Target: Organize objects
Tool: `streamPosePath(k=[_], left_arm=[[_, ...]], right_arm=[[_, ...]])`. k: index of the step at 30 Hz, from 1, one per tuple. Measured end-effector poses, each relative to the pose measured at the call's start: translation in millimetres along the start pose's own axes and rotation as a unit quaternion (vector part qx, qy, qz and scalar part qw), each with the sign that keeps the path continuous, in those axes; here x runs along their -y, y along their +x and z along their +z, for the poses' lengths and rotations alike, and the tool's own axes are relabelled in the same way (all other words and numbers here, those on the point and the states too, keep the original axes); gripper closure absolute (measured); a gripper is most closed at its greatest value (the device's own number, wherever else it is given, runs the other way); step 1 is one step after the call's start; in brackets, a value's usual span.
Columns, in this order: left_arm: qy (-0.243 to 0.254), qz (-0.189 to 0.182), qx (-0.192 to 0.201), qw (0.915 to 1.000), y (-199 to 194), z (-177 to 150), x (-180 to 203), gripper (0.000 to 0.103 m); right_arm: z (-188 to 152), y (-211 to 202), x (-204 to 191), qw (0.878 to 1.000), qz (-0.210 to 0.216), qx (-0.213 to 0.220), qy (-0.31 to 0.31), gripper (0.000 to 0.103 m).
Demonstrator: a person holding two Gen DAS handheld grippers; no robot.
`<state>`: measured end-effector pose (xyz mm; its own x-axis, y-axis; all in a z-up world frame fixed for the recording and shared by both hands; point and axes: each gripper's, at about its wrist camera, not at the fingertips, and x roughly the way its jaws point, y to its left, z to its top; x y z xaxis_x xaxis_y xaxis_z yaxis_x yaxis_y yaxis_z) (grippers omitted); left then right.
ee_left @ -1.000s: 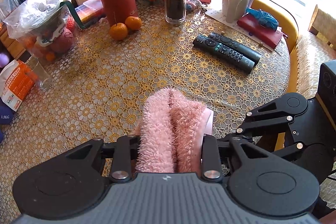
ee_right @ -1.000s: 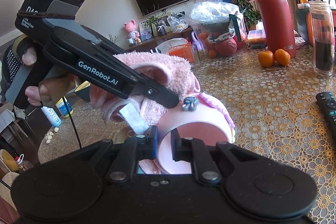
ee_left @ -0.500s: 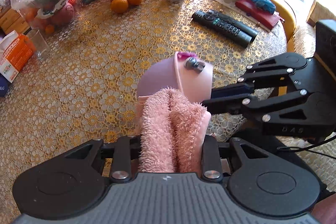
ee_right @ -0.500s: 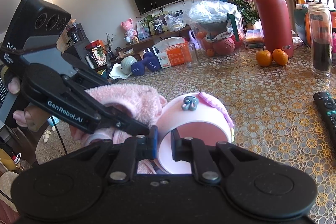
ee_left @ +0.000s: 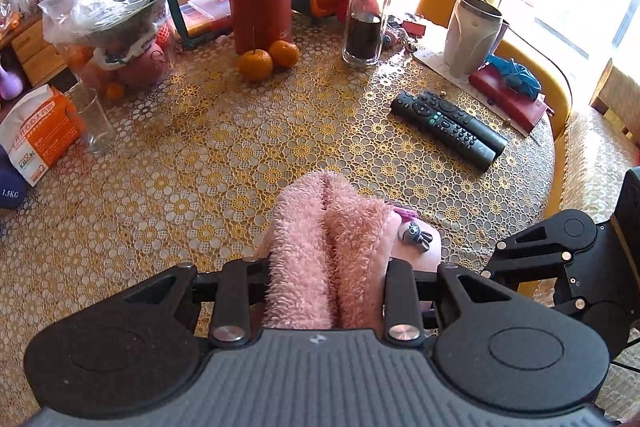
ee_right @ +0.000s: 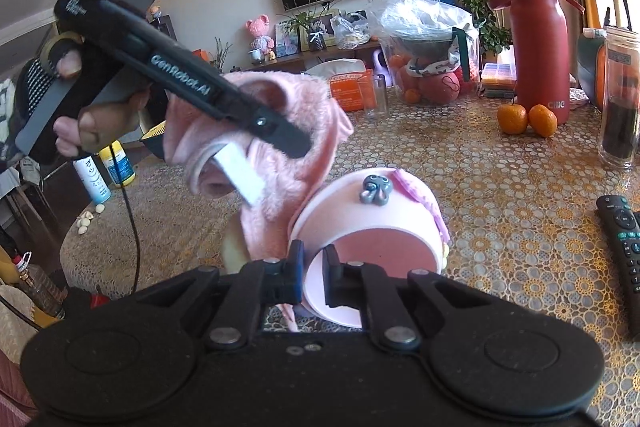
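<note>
**Ana:** Between the pads of the left gripper (ee_left: 326, 291) sits a bunched fold of the fuzzy pink slipper lining (ee_left: 324, 247), clamped tight and lifted clear of the table (ee_left: 224, 155). Right gripper (ee_right: 314, 269)?

**Ben:** Its jaws stand narrow, pinching the thin rim of the pink clog shell (ee_right: 372, 223), and they have just been closing a little further on that wall. The shell lies tilted, its opening toward the camera, with the grey charm (ee_right: 374, 189) on top. It sits just beside the lining, low over the table's near edge.

**Ana:** So the two parts are apart or barely touching. My guess is the lining goes into the shell.

**Ben:** Likely. The risk is that rim grip: a slim bite on smooth foam, so a push from the lining could twist the shell out or fold the wall.

**Ana:** And plush compresses; a tug might slide it through the pads.

**Ben:** A dropped piece near this edge could go off the table. Farther out, the two remote controls (ee_left: 448, 125), the oranges (ee_left: 268, 61) and the glass jar (ee_left: 368, 11) are well apart, so a swing seems unlikely to hit them.
</note>
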<state>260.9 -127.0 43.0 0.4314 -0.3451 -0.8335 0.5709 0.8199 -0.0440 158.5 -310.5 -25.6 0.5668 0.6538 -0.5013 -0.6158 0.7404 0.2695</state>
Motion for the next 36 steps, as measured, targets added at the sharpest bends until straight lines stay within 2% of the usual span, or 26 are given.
streamPosePath(k=[2,3,6,13,17,21,26,31,32,33,34,36], left_arm=[[0.010,0.006,-0.010,0.9999,13.3,2.0,4.4,0.073],[0.008,0.007,-0.002,0.9999,16.5,1.2,4.6,0.073],[-0.008,-0.003,0.003,1.0000,17.5,-1.0,-0.9,0.073],[-0.047,0.002,0.006,0.9989,17.4,-14.6,-17.9,0.073],[-0.054,0.008,0.000,0.9985,19.5,-22.6,-22.5,0.073],[-0.054,0.011,-0.018,0.9983,28.6,-34.2,-23.8,0.073],[-0.047,0.001,-0.038,0.9982,45.1,-50.3,-13.4,0.073],[-0.040,-0.006,-0.037,0.9985,47.4,-54.9,-4.4,0.073],[-0.041,-0.005,-0.037,0.9985,47.2,-55.0,-3.8,0.073],[-0.042,-0.003,-0.035,0.9985,46.2,-55.4,-4.2,0.073],[-0.047,-0.005,-0.032,0.9984,44.0,-55.7,-6.6,0.073],[-0.058,-0.010,-0.026,0.9979,38.0,-56.2,-14.0,0.073]], right_arm=[[0.5,0.6,-0.4,1.000,0.000,0.000,0.001,0.095],[0.6,0.9,-0.7,1.000,-0.001,0.000,0.000,0.095],[0.5,0.5,0.2,1.000,-0.001,0.002,0.007,0.095],[-0.7,4.4,-0.6,0.999,0.001,0.014,0.035,0.095],[-1.4,1.7,6.1,0.996,-0.005,0.029,0.081,0.084],[-2.9,-5.2,27.6,0.984,-0.002,0.055,0.172,0.079],[-4.3,-1.6,50.0,0.959,0.006,0.067,0.275,0.059],[-5.9,6.0,63.8,0.940,0.019,0.077,0.333,0.059],[-5.4,8.8,64.9,0.938,0.017,0.076,0.337,0.065],[-5.1,10.6,64.8,0.939,0.016,0.074,0.335,0.069],[-4.2,11.9,62.9,0.943,0.011,0.072,0.326,0.079],[-3.6,12.9,58.7,0.950,0.011,0.067,0.304,0.083]])
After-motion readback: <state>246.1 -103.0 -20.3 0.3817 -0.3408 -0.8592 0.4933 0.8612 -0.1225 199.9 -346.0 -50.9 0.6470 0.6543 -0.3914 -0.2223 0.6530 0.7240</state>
